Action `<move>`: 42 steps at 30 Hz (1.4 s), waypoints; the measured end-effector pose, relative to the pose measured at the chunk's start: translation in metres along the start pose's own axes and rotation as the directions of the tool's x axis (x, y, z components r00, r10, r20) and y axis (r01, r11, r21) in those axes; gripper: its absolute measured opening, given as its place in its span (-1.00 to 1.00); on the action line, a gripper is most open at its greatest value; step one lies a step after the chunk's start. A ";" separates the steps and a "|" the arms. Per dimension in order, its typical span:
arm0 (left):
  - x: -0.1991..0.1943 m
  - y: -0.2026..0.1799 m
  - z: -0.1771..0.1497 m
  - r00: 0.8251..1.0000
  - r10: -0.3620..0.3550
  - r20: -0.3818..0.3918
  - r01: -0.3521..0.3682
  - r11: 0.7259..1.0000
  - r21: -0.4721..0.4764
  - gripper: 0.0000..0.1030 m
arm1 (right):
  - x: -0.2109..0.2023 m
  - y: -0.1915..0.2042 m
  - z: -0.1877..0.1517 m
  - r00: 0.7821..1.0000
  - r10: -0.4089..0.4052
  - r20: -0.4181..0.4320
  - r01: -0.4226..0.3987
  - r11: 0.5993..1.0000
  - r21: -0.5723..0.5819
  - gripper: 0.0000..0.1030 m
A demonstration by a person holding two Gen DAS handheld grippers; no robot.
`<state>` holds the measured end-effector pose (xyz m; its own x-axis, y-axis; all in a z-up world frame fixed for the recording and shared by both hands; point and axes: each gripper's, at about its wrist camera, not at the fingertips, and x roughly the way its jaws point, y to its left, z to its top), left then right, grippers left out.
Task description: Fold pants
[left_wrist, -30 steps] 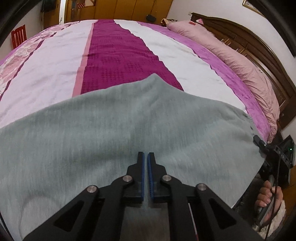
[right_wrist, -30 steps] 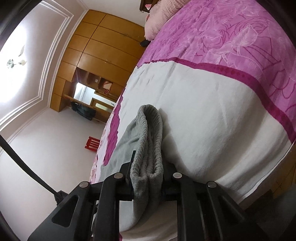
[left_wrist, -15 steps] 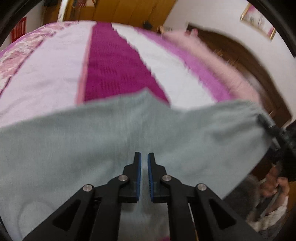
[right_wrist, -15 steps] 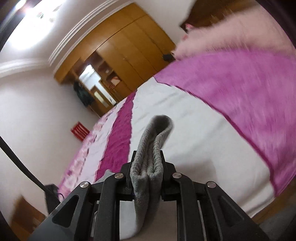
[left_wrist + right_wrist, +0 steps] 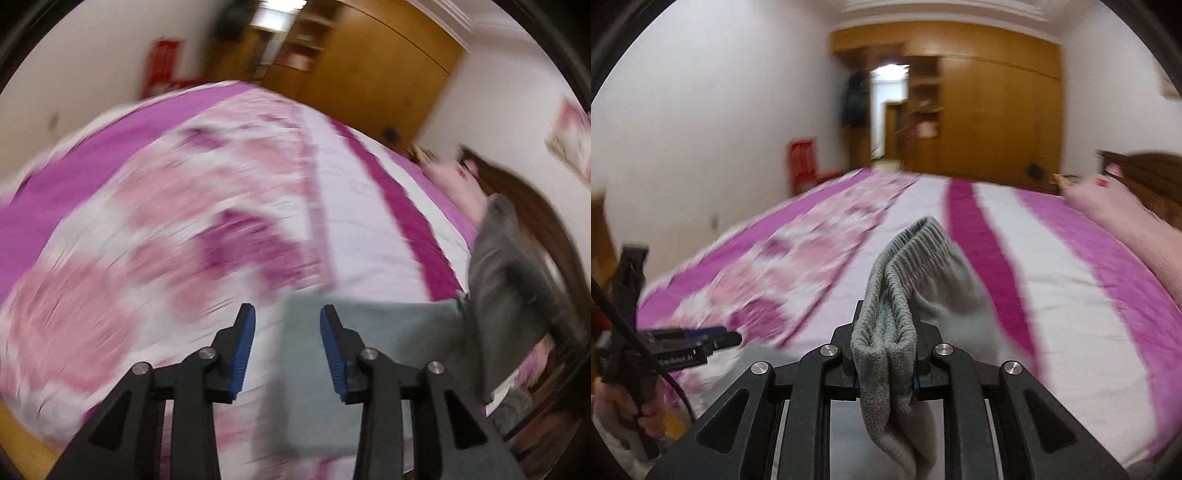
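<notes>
My grey pants [image 5: 897, 295] lie on a bedspread [image 5: 1071, 295] striped white, magenta and floral pink. My gripper pads [image 5: 243, 339] are blue; the far wardrobe [image 5: 997, 110] is golden-brown.

Only one piece of lettering shows. In the right wrist view, the left hand-held gripper [image 5: 733, 338] carries a small white print along the side of its black body, just behind the fingers; it seems to read something like "GenRobot.AI", though the blur makes the letters uncertain. A small red patch on the pink pillow [image 5: 1103, 181] at the head of the bed may bear a mark, but nothing on it can be read. In the left wrist view the blur is heavy and no text, label or number can be made out on anything there.
</notes>
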<state>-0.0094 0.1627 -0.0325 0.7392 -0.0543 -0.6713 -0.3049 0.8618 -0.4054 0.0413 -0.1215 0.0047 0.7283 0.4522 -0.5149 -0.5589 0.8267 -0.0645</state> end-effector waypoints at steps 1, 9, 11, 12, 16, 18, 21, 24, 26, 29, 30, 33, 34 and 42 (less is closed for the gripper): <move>-0.002 0.022 -0.008 1.000 0.007 -0.012 -0.007 0.998 -0.058 -0.28 | 0.019 0.038 -0.015 1.000 0.007 -0.022 -0.008 0.998 -0.060 -0.66; -0.022 0.088 -0.015 0.998 0.070 -0.004 -0.069 0.973 -0.222 -0.29 | 0.077 0.157 -0.099 0.986 -0.151 -0.075 0.105 0.897 -0.430 -0.65; -0.018 0.077 -0.014 0.994 0.103 -0.019 -0.105 0.979 -0.174 -0.29 | 0.070 0.156 -0.099 0.987 -0.155 -0.047 0.117 0.882 -0.456 -0.65; -0.017 0.070 -0.013 0.993 0.115 -0.022 -0.117 0.982 -0.148 -0.29 | 0.067 0.157 -0.101 0.987 -0.161 -0.027 0.130 0.875 -0.466 -0.66; -0.012 0.053 -0.018 0.993 0.113 -0.035 -0.115 0.991 -0.073 -0.28 | 0.057 0.164 -0.081 0.986 -0.162 0.025 0.155 0.872 -0.464 -0.66; -0.013 0.054 -0.019 0.991 0.130 -0.034 -0.132 0.989 -0.072 -0.28 | 0.060 0.170 -0.079 0.990 -0.140 0.016 0.131 0.874 -0.467 -0.66; -0.017 0.065 -0.021 0.993 0.115 -0.030 -0.117 0.986 -0.119 -0.28 | 0.070 0.178 -0.085 0.989 -0.142 -0.030 0.111 0.874 -0.473 -0.65; -0.021 0.071 -0.021 0.995 0.101 -0.019 -0.102 0.984 -0.147 -0.28 | 0.084 0.181 -0.093 0.986 -0.147 -0.073 0.095 0.874 -0.476 -0.62; -0.022 0.071 -0.020 0.995 0.098 -0.018 -0.100 0.984 -0.145 -0.28 | 0.081 0.182 -0.093 0.990 -0.128 -0.065 0.082 0.874 -0.479 -0.56; -0.027 0.071 -0.019 0.996 0.089 -0.007 -0.089 0.986 -0.139 -0.28 | 0.066 0.175 -0.088 0.996 -0.019 -0.086 -0.019 0.906 -0.423 -0.32; -0.034 0.075 -0.017 0.995 0.096 0.023 -0.091 0.983 -0.159 -0.28 | 0.062 0.173 -0.087 0.995 0.020 -0.096 -0.057 0.914 -0.401 -0.09; -0.056 0.086 -0.014 0.991 0.053 0.120 -0.026 0.977 -0.211 -0.25 | 0.036 0.166 -0.088 0.981 0.157 -0.117 -0.188 0.918 -0.348 0.09; -0.058 0.088 -0.014 0.991 0.030 0.132 0.000 0.975 -0.221 -0.24 | 0.024 0.161 -0.089 0.970 0.216 -0.111 -0.241 0.915 -0.325 0.09; -0.044 0.023 -0.007 0.991 -0.088 0.097 0.085 0.996 0.030 -0.24 | -0.032 0.029 -0.079 0.887 0.447 -0.115 -0.457 0.886 -0.085 0.09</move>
<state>-0.0532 0.1810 -0.0165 0.8177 -0.0807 -0.5700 -0.2226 0.8688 -0.4422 -0.0291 -0.1384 -0.0481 0.3511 0.7319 -0.5840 -0.8613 0.4972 0.1053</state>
